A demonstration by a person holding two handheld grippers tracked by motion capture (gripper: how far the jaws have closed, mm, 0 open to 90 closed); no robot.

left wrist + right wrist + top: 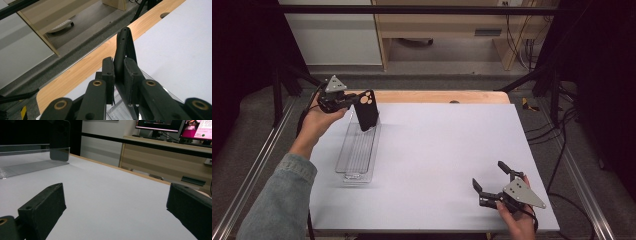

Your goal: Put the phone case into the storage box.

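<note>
Nearest to us, the left gripper is clamped on the thin edge of the black phone case, upright over the clear tray at upper left; we judge it light, bendable and slippery, while the right gripper stands apart.

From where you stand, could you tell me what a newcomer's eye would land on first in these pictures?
Most likely the black phone case, held upright by the left gripper over the far end of a clear plastic tray at the table's left. In the left gripper view the jaws are clamped on the case's edge. Next, the right gripper rests at the near right of the white table, its jaws wide apart with nothing between them.
</note>
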